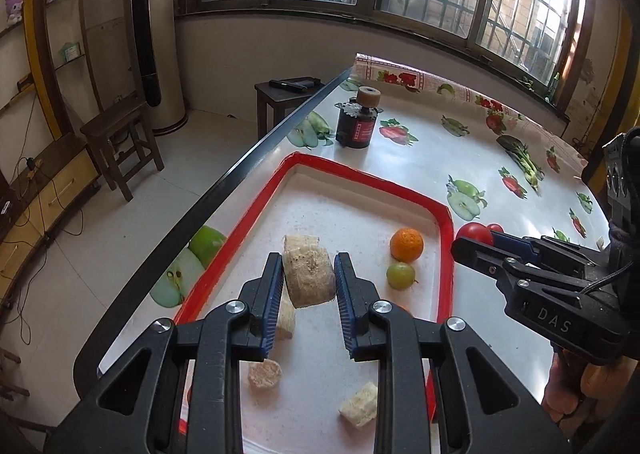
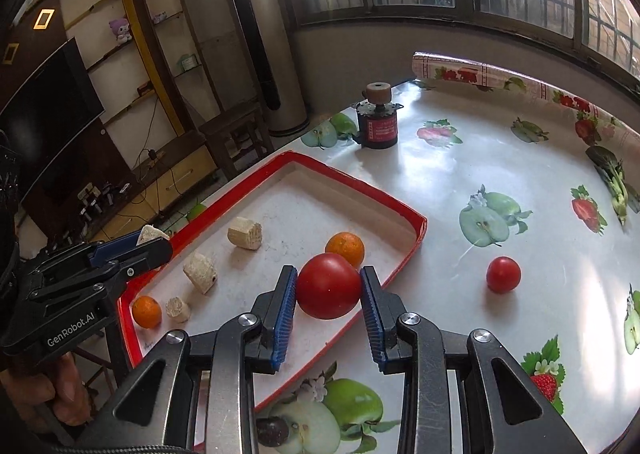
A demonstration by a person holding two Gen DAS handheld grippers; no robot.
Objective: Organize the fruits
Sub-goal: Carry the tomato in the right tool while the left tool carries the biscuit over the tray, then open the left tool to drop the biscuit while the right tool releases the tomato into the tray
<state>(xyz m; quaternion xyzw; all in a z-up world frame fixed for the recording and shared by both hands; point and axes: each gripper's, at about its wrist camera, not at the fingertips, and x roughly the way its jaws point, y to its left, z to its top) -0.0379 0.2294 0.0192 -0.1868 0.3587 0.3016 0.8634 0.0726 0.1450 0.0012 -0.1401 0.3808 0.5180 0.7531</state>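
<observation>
A red-rimmed white tray (image 1: 368,175) (image 2: 416,232) lies on the fruit-print table. My left gripper (image 1: 308,274) is shut on a pale sugarcane chunk (image 1: 310,274) and holds it over the tray; it also shows in the right wrist view (image 2: 150,232). My right gripper (image 2: 328,286) is shut on a red tomato (image 2: 328,286) above the tray's right edge; the tomato shows in the left wrist view (image 1: 476,234). In the tray lie an orange (image 1: 406,244) (image 2: 346,248), a small green fruit (image 1: 400,276), a second orange (image 2: 147,311) and several sugarcane pieces (image 2: 245,232). A smaller tomato (image 2: 503,274) sits on the table right of the tray.
A dark cylindrical motor (image 1: 357,119) (image 2: 378,121) stands beyond the tray. The table's left edge (image 1: 240,169) drops to the floor. Wooden stools (image 1: 120,141) and a tower fan (image 2: 260,37) stand beyond it.
</observation>
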